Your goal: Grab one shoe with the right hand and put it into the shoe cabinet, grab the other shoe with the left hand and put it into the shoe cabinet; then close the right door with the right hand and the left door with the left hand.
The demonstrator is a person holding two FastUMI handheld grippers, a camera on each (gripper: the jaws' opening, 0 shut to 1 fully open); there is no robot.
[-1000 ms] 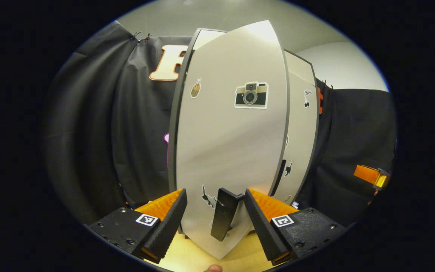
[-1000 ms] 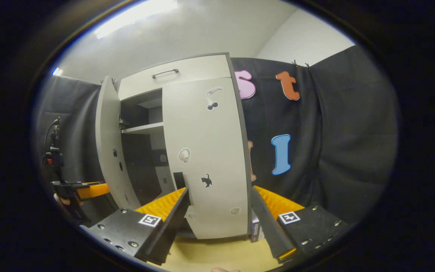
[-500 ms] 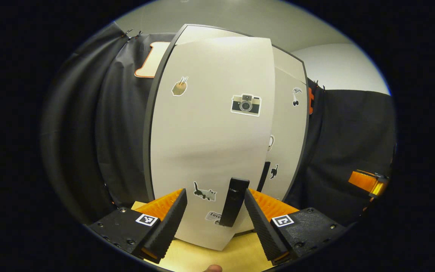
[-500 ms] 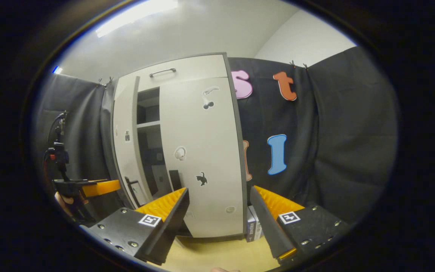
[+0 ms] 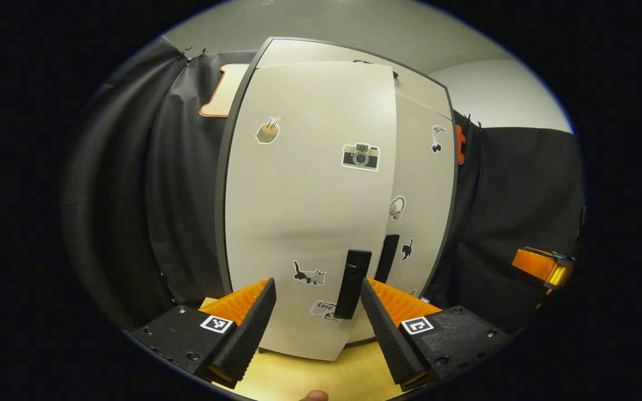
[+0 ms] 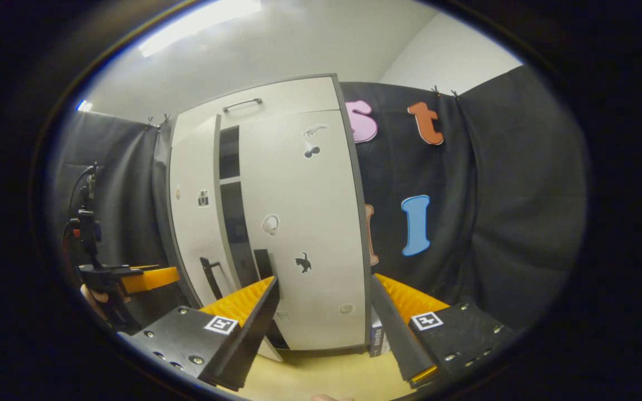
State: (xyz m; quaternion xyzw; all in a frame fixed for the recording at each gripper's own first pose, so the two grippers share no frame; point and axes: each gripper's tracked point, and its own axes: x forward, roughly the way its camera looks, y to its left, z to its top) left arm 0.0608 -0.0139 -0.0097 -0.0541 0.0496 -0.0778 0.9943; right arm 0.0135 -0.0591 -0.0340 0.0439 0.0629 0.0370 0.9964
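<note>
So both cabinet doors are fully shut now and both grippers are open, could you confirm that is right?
Not quite. The right door is shut, but the left door is ajar: the right gripper view shows a dark gap beside it. The left gripper and right gripper are open.

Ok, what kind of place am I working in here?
Looks like a staged recording booth, not a home: black cloth walls hang clipped up around a pale cabinet with stickers on its doors, standing on a light wood floor. A plain white room wall shows above the cloth.
</note>
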